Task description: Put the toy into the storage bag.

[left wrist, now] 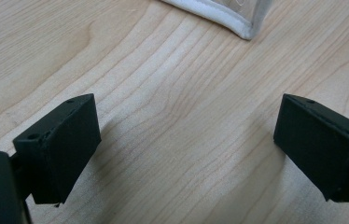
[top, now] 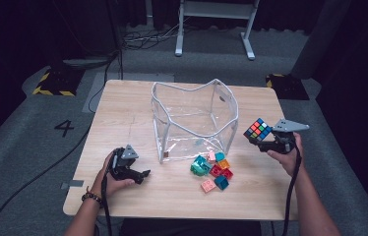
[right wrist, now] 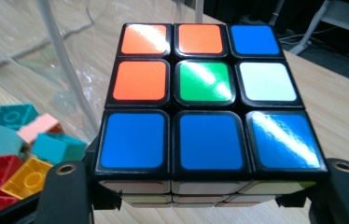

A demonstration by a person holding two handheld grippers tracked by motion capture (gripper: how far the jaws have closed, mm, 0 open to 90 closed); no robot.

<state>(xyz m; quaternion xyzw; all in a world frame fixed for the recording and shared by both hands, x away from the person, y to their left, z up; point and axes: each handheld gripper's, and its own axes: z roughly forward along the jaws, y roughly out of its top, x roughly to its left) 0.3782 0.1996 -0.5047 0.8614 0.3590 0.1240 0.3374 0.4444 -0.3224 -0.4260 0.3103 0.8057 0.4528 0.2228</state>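
recording studio or lab, not a home.

dark curtains around a lone wooden table (top: 123, 98) on grey carpet (top: 19, 162), marked with a taped number 4 (top: 64, 128) and yellow-black hazard tape (top: 49, 83); cables (top: 142, 37) trailing over the floor, white stand legs (top: 214, 29) behind, handheld grippers wired up at the table.

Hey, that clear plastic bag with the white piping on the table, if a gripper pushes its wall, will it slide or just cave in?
The clear plastic bag would probably cave in first: its walls already sag and wrinkle between the white piping. It looks empty, so likely light and apt to skid on the wooden table afterwards.
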